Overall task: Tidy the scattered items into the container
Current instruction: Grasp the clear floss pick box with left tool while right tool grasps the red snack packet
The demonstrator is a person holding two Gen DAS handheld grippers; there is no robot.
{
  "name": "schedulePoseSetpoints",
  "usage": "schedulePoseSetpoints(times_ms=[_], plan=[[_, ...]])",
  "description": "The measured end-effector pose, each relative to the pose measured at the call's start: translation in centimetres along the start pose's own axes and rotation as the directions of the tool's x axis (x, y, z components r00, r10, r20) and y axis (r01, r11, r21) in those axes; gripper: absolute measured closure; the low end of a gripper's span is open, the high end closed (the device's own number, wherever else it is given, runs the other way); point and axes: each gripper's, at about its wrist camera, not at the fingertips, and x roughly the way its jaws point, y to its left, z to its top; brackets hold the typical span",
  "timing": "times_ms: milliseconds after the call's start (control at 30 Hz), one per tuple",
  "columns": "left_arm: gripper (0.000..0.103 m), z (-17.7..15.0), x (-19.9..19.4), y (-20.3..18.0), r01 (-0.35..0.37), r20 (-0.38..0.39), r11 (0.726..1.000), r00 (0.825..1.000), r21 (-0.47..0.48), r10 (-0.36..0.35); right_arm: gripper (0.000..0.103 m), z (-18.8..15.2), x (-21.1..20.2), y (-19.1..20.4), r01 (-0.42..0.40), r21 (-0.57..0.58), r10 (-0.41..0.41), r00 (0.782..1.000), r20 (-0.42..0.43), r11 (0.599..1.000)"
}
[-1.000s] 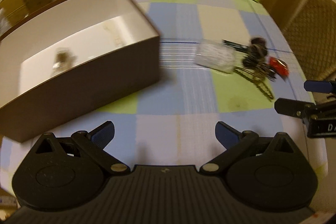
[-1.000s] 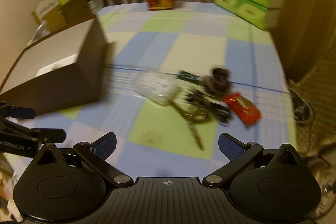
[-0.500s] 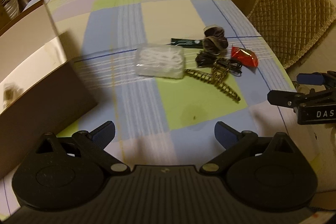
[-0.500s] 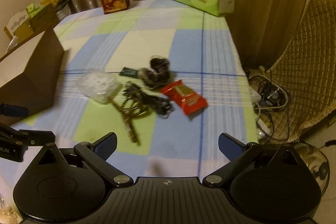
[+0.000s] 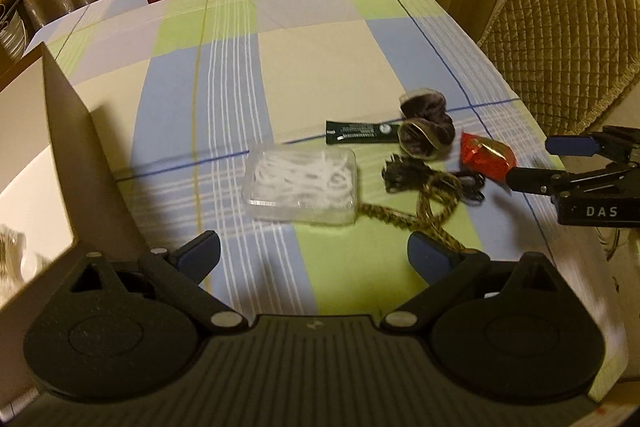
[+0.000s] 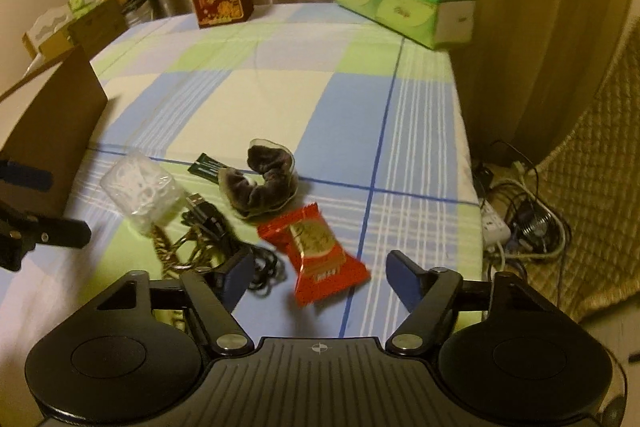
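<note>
The right gripper has its jaws spread wide and empty, and the red snack packet lies flat on the counter directly between and just ahead of them, its long axis running slightly across the gap, near the counter's right edge. This hand is clearly the nearer one. The left gripper, jaws also wide and empty, faces the clear plastic box mid-counter. The brown container stands at the left edge.
</note>
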Motion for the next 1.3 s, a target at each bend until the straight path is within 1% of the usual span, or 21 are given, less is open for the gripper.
schedulePoseSetpoints(times_ms=[100,167,233,333,400,533,700,833,900,1067,1200,1300], plan=[[0.005,1.0,1.0,0.1,-0.003,-0.006,1.000,1.000,0.004,0.003,0.042,0.6,1.4,-0.4,-0.014,-0.019,0.014,1.000,-0.022,1.000],[0.005,1.5,1.7,0.0,-0.005,-0.011,1.000,1.000,0.010,0.005,0.048,0.8,2.2,-0.8,-0.031,-0.023,0.030,0.999,-0.036,0.999],[0.005,2.1,2.5,0.0,-0.004,-0.017,1.000,1.000,0.015,0.004,0.058,0.9,2.9,-1.1,-0.048,-0.024,0.047,0.998,-0.051,0.999],[0.005,2.8,3.6,0.1,-0.007,-0.029,1.000,1.000,0.023,0.007,0.064,0.9,3.7,-1.5,-0.043,-0.032,0.041,0.997,-0.070,0.999],[0.006,3.1,4.3,0.2,-0.010,-0.039,1.000,0.999,0.027,0.011,0.068,0.9,4.0,-1.9,-0.018,-0.042,0.015,0.998,-0.064,0.999],[0.008,3.7,5.7,0.4,-0.013,-0.060,0.999,0.998,0.037,0.015,0.069,1.2,4.1,-2.8,-0.012,-0.009,0.011,0.998,-0.058,1.000],[0.012,3.9,7.1,0.6,-0.020,-0.081,0.999,0.996,0.051,0.024,0.069,1.0,4.2,-2.2,0.018,-0.062,-0.021,0.998,-0.052,0.998],[0.018,3.9,8.1,0.8,-0.010,-0.110,0.998,0.994,0.058,0.017,0.069,0.8,4.3,-1.6,0.042,-0.080,-0.045,0.998,-0.042,0.996],[0.019,3.8,8.5,1.0,-0.004,-0.114,0.999,0.993,0.053,0.010,0.069,0.8,4.3,-1.5,0.048,-0.077,-0.051,0.998,-0.039,0.996],[0.020,3.6,8.5,1.0,0.000,-0.088,0.997,0.996,0.071,0.006,0.075,0.8,4.2,-1.2,0.060,-0.078,-0.063,0.997,-0.044,0.995],[0.020,3.4,7.7,0.8,-0.045,-0.061,0.994,0.997,0.104,0.052,0.077,0.7,3.8,-1.2,0.079,-0.060,-0.082,0.995,-0.050,0.995],[0.020,3.4,6.2,0.9,-0.055,-0.024,0.993,0.998,0.103,0.058,0.077,0.8,2.9,-1.3,0.079,-0.035,-0.081,0.996,-0.036,0.996]])
